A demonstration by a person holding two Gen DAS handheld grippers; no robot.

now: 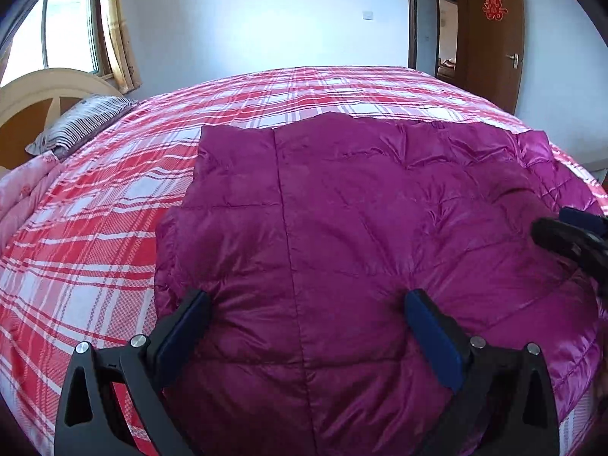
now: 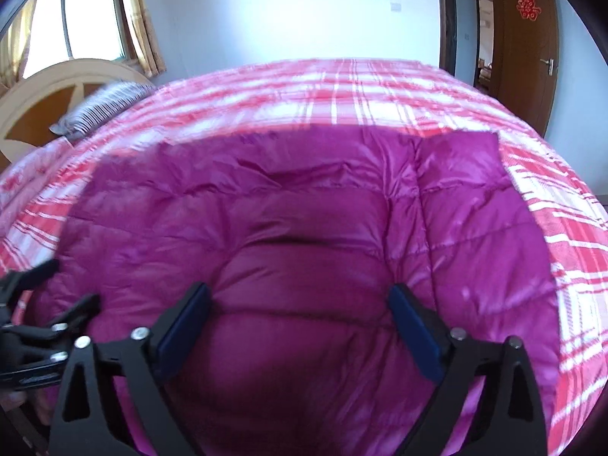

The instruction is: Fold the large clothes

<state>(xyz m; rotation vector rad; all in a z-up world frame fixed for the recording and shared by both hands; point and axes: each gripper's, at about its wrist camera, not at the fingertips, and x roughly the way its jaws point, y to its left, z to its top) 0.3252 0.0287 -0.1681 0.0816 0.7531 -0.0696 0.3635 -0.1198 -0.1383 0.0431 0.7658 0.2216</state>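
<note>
A purple quilted down jacket (image 1: 361, 197) lies spread on the bed, smooth side up, with a seam running down its left part. My left gripper (image 1: 307, 300) stands open over its near portion. The fingertips (image 1: 197, 304) dent the puffy fabric, which bulges between the wide-apart jaws. In the right wrist view the jacket (image 2: 266, 197) fills the middle. My right gripper (image 2: 300, 296) is likewise open, with a padded bulge between its jaws. The right gripper (image 1: 562, 235) shows at the right edge of the left view. The left gripper (image 2: 49, 292) shows at the left edge of the right view.
A red-and-white plaid sheet (image 1: 114, 197) covers the bed. A striped pillow (image 1: 79, 121) lies by the cream headboard (image 1: 34, 91), with a pink quilt (image 1: 22, 197) at the left edge. A window (image 1: 68, 22) is at far left and a brown door (image 1: 490, 30) at far right.
</note>
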